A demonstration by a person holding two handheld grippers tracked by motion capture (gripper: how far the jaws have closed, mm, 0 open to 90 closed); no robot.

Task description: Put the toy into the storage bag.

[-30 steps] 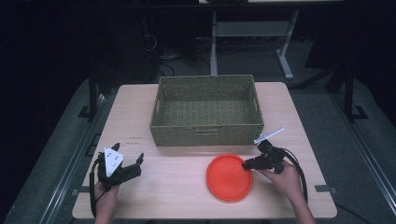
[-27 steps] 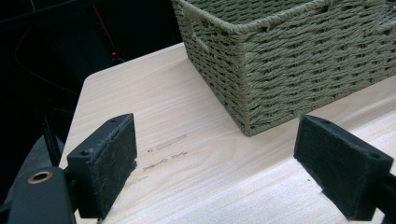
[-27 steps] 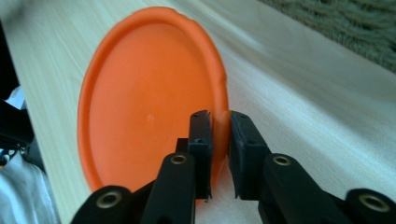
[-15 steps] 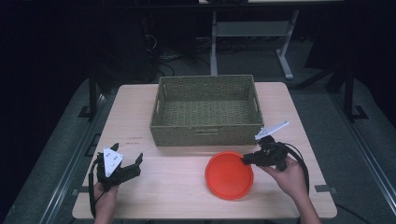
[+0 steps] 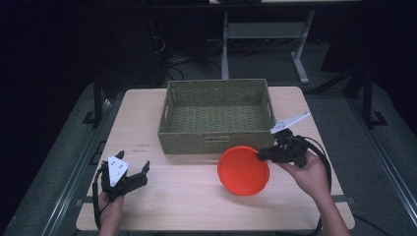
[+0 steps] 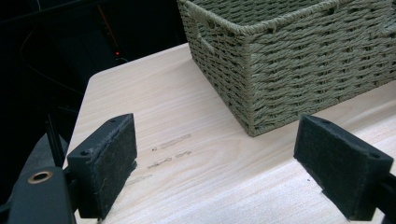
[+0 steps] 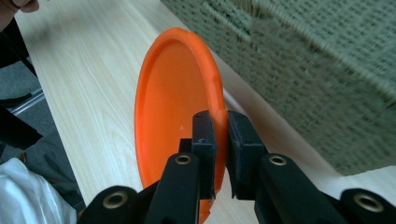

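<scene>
An orange plate (image 5: 243, 170) hangs tilted above the table, just in front of the woven basket (image 5: 216, 142). My right gripper (image 5: 261, 154) is shut on the plate's right rim; in the right gripper view the plate (image 7: 173, 102) stands on edge between the two black jaws of that gripper (image 7: 220, 122). My left gripper (image 5: 132, 165) rests near the table's front left corner, open. In the left gripper view its pads (image 6: 108, 165) stand wide apart with bare wood between them and the basket's corner (image 6: 261, 70) ahead.
The light wooden table (image 5: 147, 123) carries the basket at its far middle. Faint printed marks (image 6: 170, 142) lie on the wood ahead of the left gripper. Dark floor and a metal stand (image 5: 260, 34) lie beyond the table.
The right gripper has lifted the orange plate off the table and tipped it up, moving slightly toward the basket. The left gripper has stayed put.
</scene>
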